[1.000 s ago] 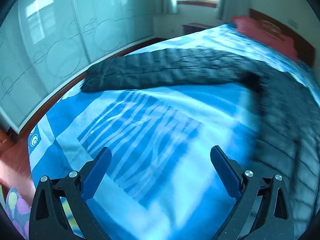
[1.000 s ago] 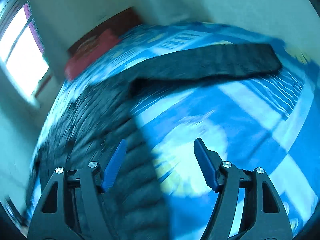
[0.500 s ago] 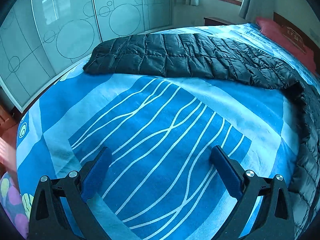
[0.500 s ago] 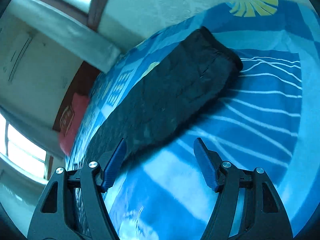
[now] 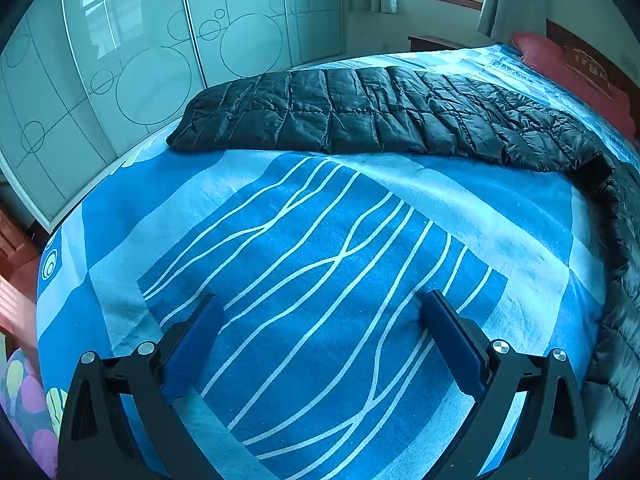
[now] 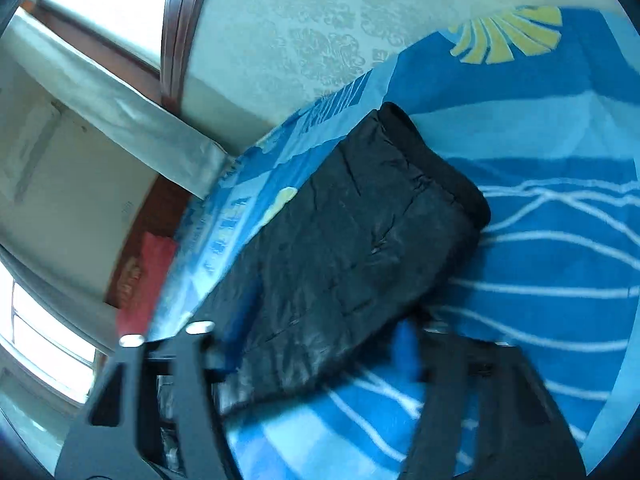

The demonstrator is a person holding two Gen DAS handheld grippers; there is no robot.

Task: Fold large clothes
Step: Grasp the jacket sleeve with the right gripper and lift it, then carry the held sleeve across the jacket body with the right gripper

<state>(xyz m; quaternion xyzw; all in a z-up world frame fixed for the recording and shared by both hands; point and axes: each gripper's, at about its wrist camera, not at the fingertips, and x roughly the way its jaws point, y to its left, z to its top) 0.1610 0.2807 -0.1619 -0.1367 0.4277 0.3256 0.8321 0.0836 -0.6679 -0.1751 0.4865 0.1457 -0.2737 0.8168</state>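
A black quilted down jacket lies spread on the blue patterned bed. In the left wrist view one sleeve point(image 5: 360, 116) stretches across the far side of the bed and the body point(image 5: 616, 320) runs down the right edge. My left gripper point(image 5: 320, 320) is open and empty, low over the bedspread, well short of the sleeve. In the right wrist view the other sleeve point(image 6: 352, 248) lies diagonally, its cuff point(image 6: 436, 164) at the upper right. My right gripper point(image 6: 316, 344) is open, blurred, with the sleeve's near part between its fingers.
The blue bedspread point(image 5: 320, 240) with white wavy lines covers the bed. Mirrored wardrobe doors point(image 5: 120, 60) stand close along the left side. A red pillow point(image 5: 568, 68) and headboard are at the far right. A wall point(image 6: 320, 32) and a window border the bed in the right wrist view.
My left gripper has swung left and settled, the sleeve now squarely ahead. My right gripper has swung and advanced onto the other sleeve, which now lies between its fingers.
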